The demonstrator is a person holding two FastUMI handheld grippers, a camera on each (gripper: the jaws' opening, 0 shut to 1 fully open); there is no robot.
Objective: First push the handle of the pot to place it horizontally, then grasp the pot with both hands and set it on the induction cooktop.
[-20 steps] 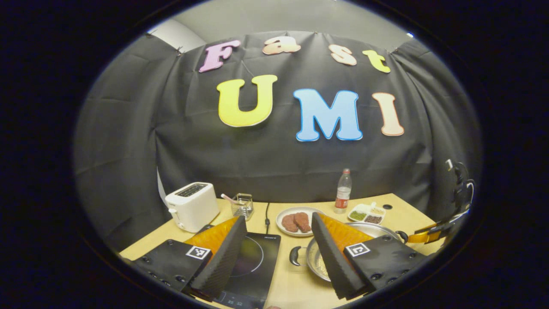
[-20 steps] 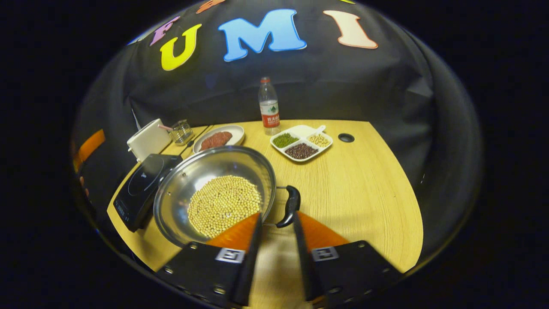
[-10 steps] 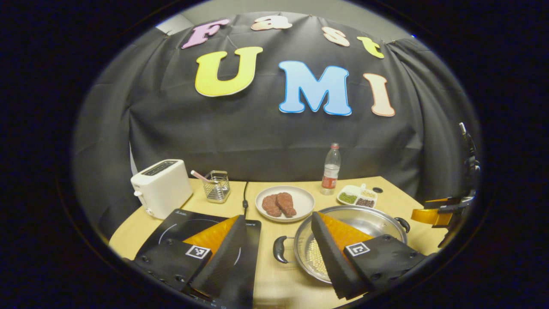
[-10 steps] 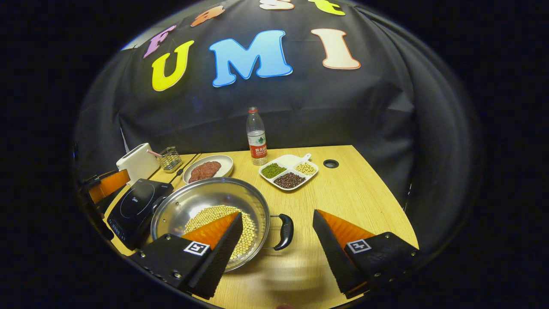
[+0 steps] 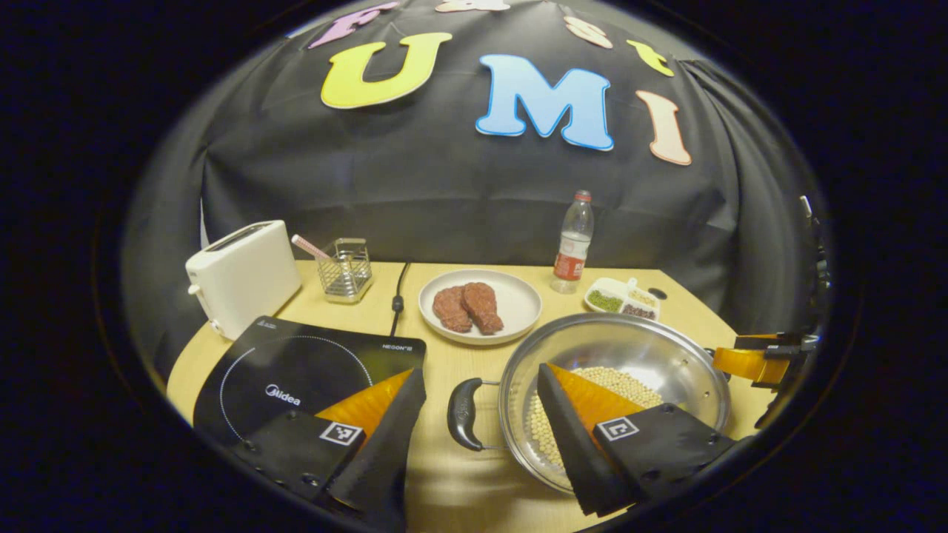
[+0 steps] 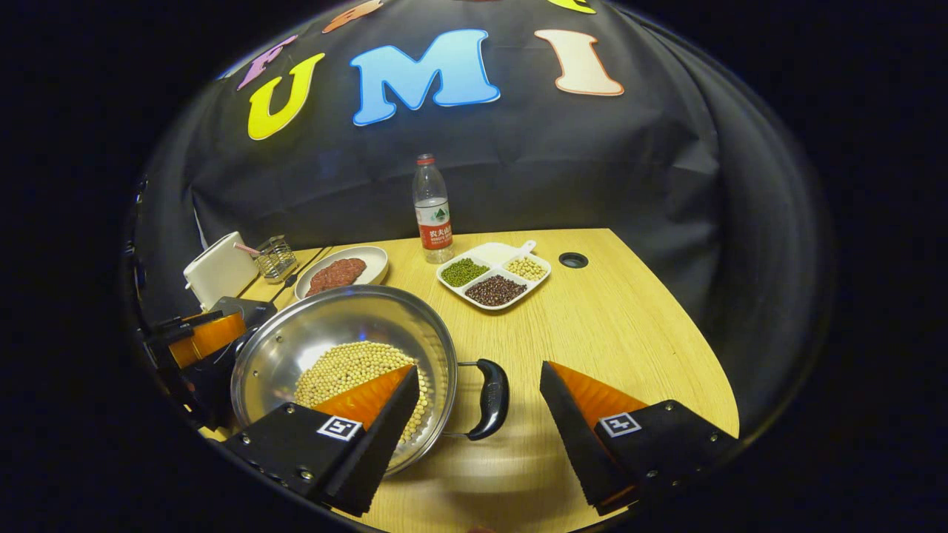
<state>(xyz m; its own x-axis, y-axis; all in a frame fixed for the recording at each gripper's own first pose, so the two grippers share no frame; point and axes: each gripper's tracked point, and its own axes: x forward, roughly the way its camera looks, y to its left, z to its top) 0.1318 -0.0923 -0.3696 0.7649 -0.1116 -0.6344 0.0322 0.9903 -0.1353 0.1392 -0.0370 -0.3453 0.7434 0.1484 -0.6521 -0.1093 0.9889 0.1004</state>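
The steel pot [image 5: 629, 348] holding pale beans stands on the wooden table, to the right of the black induction cooktop [image 5: 296, 363]. Its dark left handle [image 5: 464, 413] lies between the spread fingers of my left gripper [image 5: 481, 372], which is open and holds nothing. In the right gripper view the pot [image 6: 333, 326] sits left of centre, and its right handle [image 6: 490, 398] lies between the fingers of my right gripper [image 6: 480, 369], also open. Each gripper appears at the edge of the other's view: the right gripper [image 5: 755, 363] and the left gripper [image 6: 200, 337].
Behind the cooktop stand a white toaster [image 5: 241, 274] and a wire basket [image 5: 344, 270]. A plate of meat [image 5: 478, 307], a water bottle [image 5: 572, 240] and a divided dish of beans [image 6: 495, 270] sit toward the back. A cable hole [image 6: 573, 260] is at far right.
My right gripper went from nearly shut beside the handle to wide open around it. The left gripper moved down and closer, so the pot's left handle now lies between its fingers.
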